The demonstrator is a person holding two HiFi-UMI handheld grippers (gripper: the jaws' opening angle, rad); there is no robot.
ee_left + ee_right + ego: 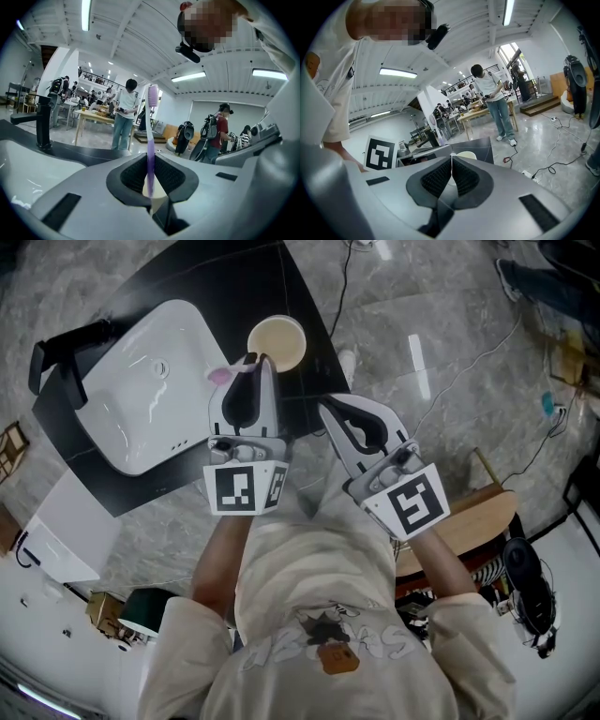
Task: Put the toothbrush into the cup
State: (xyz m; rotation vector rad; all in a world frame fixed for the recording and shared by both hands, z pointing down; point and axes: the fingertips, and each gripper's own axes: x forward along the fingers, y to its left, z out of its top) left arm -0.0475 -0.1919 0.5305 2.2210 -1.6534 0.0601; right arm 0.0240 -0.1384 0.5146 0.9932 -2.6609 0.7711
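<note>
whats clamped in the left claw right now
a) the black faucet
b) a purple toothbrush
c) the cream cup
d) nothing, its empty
b: in the left gripper view the left claw is shut on the purple toothbrush, which stands upright between its pads with the bristle end up. The cream cup stands apart, just beyond the claw.

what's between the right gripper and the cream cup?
Only bare black countertop lies between the shut right gripper and the round cream cup. The head view shows it best.
</note>
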